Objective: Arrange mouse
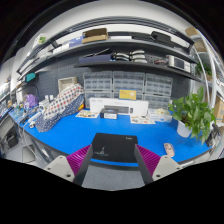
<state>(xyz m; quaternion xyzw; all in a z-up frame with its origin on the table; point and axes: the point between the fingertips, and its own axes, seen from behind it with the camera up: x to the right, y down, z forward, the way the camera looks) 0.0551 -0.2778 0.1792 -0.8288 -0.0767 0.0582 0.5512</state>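
**While the mouse sits in my claw**

Since the dark mouse (pixel 116 148) fills the whole gap between my two fingers, I read my claw (pixel 115 158) as closed on it. The pink pads (pixel 80 156) press against its left and right sides with no space showing. It sits at the lower middle of the frame, and I see only its dark, flat-looking back; its details are too dim to make out.

Beyond the mouse, a blue table (pixel 60 135) spreads across the middle of the frame. Just to the right of my right finger, a small pale object (pixel 168 150) lies on the blue surface, too small for me to identify. Further back, at centre, a few flat white items (pixel 88 113) lie on the table. A leafy green plant (pixel 190 112) in a pale pot stands at the right of the frame. At the left, a patterned bundle (pixel 62 100) rests near the table's far edge. Behind it all, long shelves (pixel 120 60) run across the upper part of the frame, loaded with boxes.
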